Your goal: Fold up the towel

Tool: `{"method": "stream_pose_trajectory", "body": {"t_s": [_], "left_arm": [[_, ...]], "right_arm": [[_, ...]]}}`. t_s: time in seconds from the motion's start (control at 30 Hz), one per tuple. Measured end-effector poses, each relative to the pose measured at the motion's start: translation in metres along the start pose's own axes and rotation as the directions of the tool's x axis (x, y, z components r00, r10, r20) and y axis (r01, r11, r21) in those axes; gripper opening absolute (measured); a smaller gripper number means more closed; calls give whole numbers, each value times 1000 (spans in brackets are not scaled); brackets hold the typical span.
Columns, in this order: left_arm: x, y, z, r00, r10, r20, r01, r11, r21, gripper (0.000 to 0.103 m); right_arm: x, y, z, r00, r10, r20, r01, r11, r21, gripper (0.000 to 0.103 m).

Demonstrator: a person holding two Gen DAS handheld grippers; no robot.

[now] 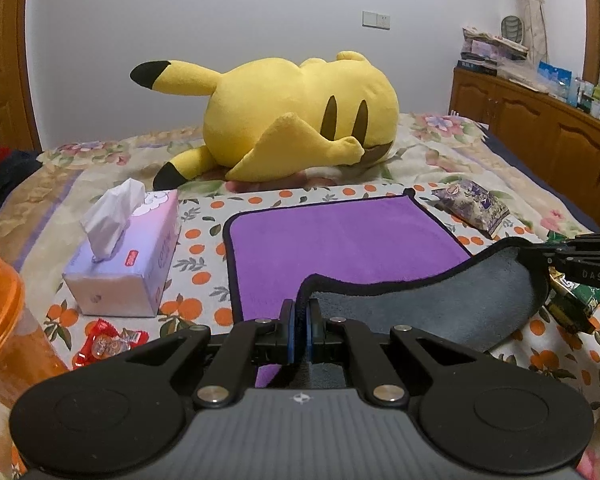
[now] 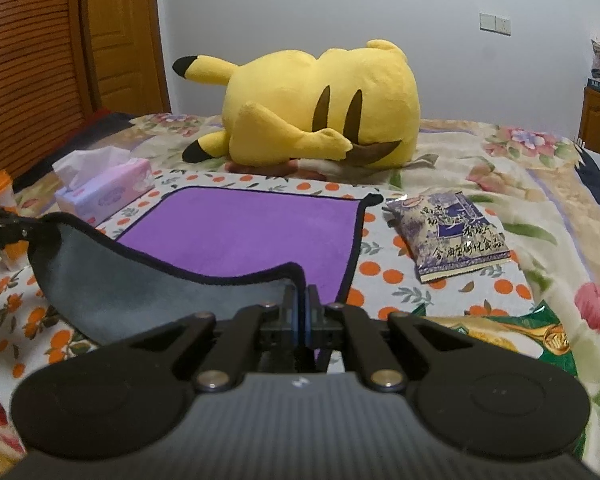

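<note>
Purple microfibre towel [image 1: 340, 236] with black piping and a grey underside, spread on the orange-printed cloth [image 1: 204, 248] on the bed, near edge lifted and peeled back to show the grey face. Left gripper [image 1: 300, 320] clamped shut on the near left corner; right gripper [image 2: 302, 304] clamped shut on the near right corner, lifted edge sagging between the two.

For a clean fold:
- Carry both corners forward together at equal height, toward the far edge of the cloth.
- Keep the hem taut enough to take out the sag, not so taut as to drag the far half.
- Land each near corner on its far corner, piping on piping, before opening the jaws.
- Stay clear of the lilac tissue box [image 1: 128, 256] by the left edge and the purple snack packet [image 2: 452, 236] by the right edge.
</note>
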State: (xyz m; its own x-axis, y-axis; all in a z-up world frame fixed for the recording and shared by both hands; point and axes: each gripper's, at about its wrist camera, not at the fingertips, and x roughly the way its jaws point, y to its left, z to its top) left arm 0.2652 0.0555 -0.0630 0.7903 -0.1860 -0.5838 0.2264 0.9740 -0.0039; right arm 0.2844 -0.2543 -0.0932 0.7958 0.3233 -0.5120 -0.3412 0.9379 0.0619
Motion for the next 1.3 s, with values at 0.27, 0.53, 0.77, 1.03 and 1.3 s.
{"method": "stream_pose_trajectory", "body": {"t_s": [0.27,0.53,0.77,1.03,1.3], "left_arm": [[0,3,13,999,-25,25,25,999,-24,6],[1,5,26,999,-29,46,31,999,-41,6],[0,3,41,997,-39,70,39,999,9,6],[3,1,52,996,-14,86,12,1000,28,6],[-3,3,71,992,-8,128,6,1000,21,6]], "right_arm": [[3,-4,5,999,-27,37,26,1000,8,3],[3,-7,19,997,-22,77,22,1000,-1,3],[-1,-4,30,994,-15,109,17,1000,-15,3],[-2,-2,45,990,-25,136,29,999,-31,3],[-12,-2,63,982,-23,185,30,999,-31,3]]}}
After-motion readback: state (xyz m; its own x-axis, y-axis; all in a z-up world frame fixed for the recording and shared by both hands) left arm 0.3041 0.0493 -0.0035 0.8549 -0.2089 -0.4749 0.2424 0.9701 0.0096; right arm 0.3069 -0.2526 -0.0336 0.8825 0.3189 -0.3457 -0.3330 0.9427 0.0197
